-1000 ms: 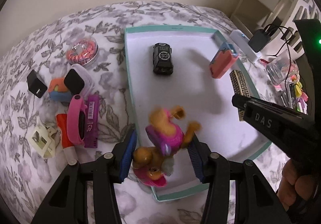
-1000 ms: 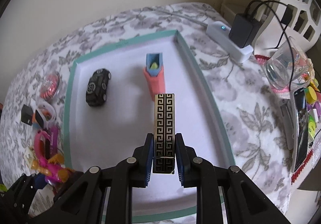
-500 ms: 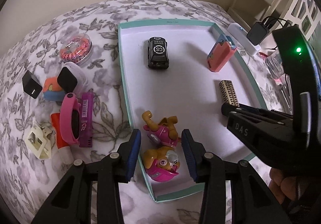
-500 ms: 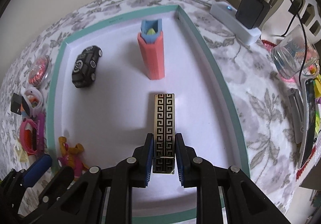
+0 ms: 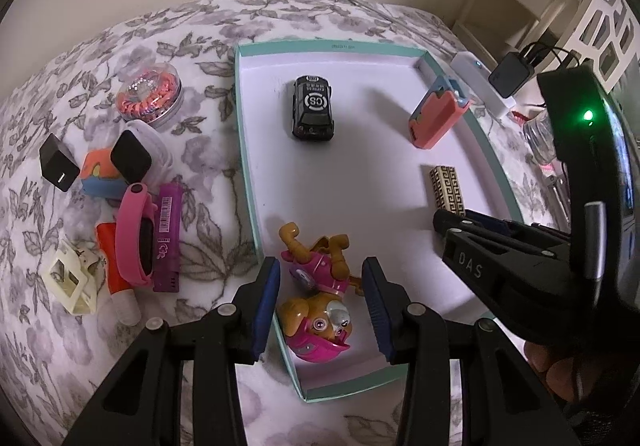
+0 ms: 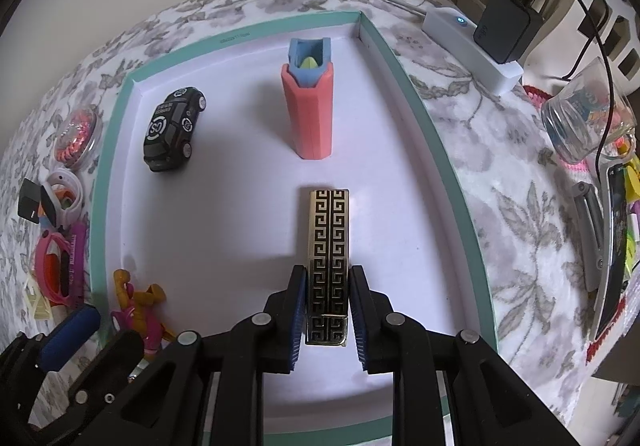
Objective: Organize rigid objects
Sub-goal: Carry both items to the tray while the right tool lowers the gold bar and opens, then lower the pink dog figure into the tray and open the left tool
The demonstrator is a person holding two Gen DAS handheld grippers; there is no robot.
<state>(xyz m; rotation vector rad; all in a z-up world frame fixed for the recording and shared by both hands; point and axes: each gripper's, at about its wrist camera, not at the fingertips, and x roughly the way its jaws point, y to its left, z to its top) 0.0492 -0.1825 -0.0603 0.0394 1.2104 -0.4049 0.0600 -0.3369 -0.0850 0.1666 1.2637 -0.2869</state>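
A teal-rimmed white tray (image 5: 246, 150) holds a black toy car (image 5: 313, 111), a coral case (image 5: 438, 114), a gold-and-black patterned bar (image 5: 447, 188) and a pink-and-brown pup toy (image 5: 316, 286). The pup toy lies on its back in the tray's near left corner. My left gripper (image 5: 321, 270) straddles it, open, with a gap at each pad. My right gripper (image 6: 328, 278) is shut on the near end of the patterned bar (image 6: 328, 230), which points toward the coral case (image 6: 310, 110). The car (image 6: 172, 128) sits at the far left.
Left of the tray lie a pink watch band (image 5: 134, 234), a purple strip (image 5: 166, 238), black cubes (image 5: 58, 162), a cream frame (image 5: 72, 282) and a round tin (image 5: 150, 94). On the right are a power strip (image 6: 472, 34), a glass jar (image 6: 588, 122) and a phone (image 6: 612, 246).
The pup toy has dropped out of my left jaws onto the tray floor, and those jaws have narrowed around it. My right gripper has sunk toward the tray with the bar.
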